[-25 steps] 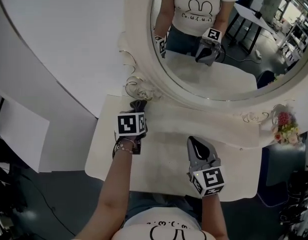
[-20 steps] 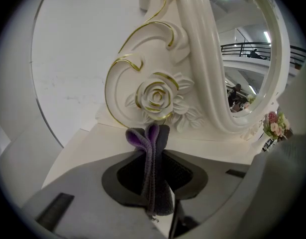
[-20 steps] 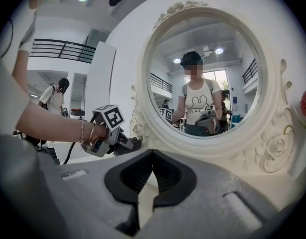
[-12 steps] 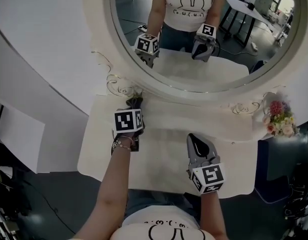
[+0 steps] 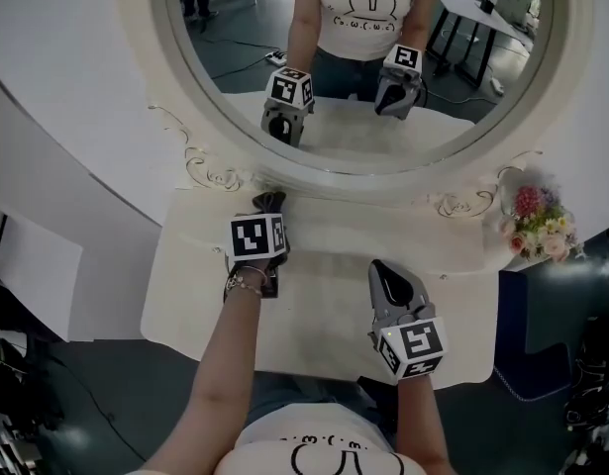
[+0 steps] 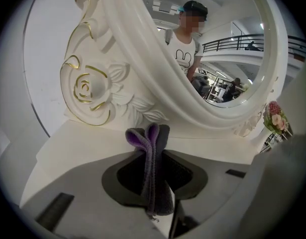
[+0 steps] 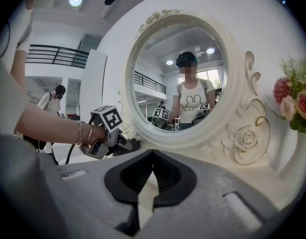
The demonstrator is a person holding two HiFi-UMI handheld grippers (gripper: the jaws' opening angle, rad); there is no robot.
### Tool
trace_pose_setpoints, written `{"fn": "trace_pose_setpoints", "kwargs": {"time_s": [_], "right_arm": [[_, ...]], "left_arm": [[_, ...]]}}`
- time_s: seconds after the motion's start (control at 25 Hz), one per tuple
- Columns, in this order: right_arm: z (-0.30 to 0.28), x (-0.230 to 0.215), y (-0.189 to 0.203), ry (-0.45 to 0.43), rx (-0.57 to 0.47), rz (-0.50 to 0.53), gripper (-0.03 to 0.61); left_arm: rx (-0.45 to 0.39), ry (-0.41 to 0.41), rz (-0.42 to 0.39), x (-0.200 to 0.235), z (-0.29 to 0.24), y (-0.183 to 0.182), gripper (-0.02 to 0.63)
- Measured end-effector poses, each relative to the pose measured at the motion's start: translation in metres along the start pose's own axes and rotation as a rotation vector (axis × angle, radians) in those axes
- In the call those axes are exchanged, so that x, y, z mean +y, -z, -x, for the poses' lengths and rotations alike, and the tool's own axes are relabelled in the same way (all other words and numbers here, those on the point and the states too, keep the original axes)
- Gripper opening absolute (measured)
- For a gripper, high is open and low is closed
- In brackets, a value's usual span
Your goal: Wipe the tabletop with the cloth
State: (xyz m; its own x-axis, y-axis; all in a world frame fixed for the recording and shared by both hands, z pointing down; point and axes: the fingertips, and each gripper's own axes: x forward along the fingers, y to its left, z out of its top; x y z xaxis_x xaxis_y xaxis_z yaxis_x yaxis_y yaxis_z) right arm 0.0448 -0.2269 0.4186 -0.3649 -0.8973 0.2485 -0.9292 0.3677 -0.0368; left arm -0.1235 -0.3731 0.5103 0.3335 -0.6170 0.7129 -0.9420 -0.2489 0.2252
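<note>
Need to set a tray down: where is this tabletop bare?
Bare tabletop: the right stretch between the right gripper and the flowers, and the front left corner outside the left forearm. Tightest at the back left, where the left gripper holds the cloth by the mirror frame.

Purple-grey cloth [image 6: 153,168], bunched upright, at cream tabletop's [image 5: 324,265] back edge

Left claw [image 6: 153,158] clamped on a folded purple-grey cloth [image 6: 149,134]. The cloth stands upright between the jaws, its fold protruding past the tips. Pale counter [image 6: 75,141] lies below and ahead. Carved white mirror frame [image 6: 138,78] stands directly ahead, with a gilt-edged rose [image 6: 86,88] ahead-left. Flowers [image 6: 274,118] are at far right.
</note>
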Motion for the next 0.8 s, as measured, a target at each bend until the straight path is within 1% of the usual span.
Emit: {"fn": "trace_pose_setpoints", "kwargs": {"time_s": [0.24, 0.6, 0.8], "right_arm": [[0.019, -0.038, 0.015, 0.008, -0.008, -0.012, 0.000], [0.048, -0.068, 0.020, 0.018, -0.013, -0.032, 0.000], [0.071, -0.085, 0.026, 0.021, -0.018, -0.047, 0.000]], "left_arm": [[0.001, 0.003, -0.010, -0.045, -0.021, 0.008, 0.091], [0.007, 0.027, -0.009, -0.096, -0.027, 0.016, 0.091], [0.002, 0.013, -0.020, -0.129, -0.030, 0.021, 0.091]]}}
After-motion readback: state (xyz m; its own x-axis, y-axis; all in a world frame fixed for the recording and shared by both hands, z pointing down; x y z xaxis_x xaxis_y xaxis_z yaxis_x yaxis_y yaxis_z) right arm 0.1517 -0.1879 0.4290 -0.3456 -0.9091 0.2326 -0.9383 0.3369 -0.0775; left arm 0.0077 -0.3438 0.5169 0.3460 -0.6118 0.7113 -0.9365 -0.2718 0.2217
